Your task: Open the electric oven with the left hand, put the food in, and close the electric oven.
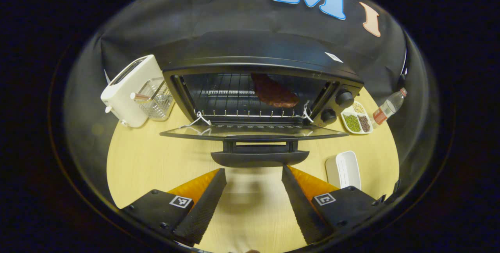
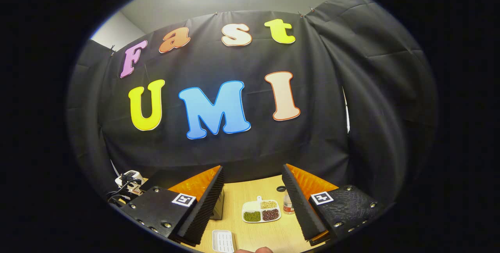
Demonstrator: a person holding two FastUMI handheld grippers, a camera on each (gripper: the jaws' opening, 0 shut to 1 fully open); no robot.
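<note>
Oven (image 1: 258, 89) sits at the back of the desk (image 1: 133, 159) with its door (image 1: 254, 132) dropped flat open, and the food (image 1: 273, 91), a dark reddish slab, is lying on the wire rack inside. Left tongs (image 1: 254, 202) hang just short of the door handle (image 1: 259, 157), spread apart, gripping nothing. Toaster (image 1: 129, 91) is to the oven's left, a divided dish of beans (image 1: 356, 120) and a bottle (image 1: 388, 107) to its right. Right tongs (image 2: 252, 204) are also apart and empty, raised above the desk and facing the booth wall.

Glossy glass oven door (image 1: 254, 132) (metal wire rack (image 1: 250, 100) inside), matt pale wood table (image 1: 144, 159).
</note>
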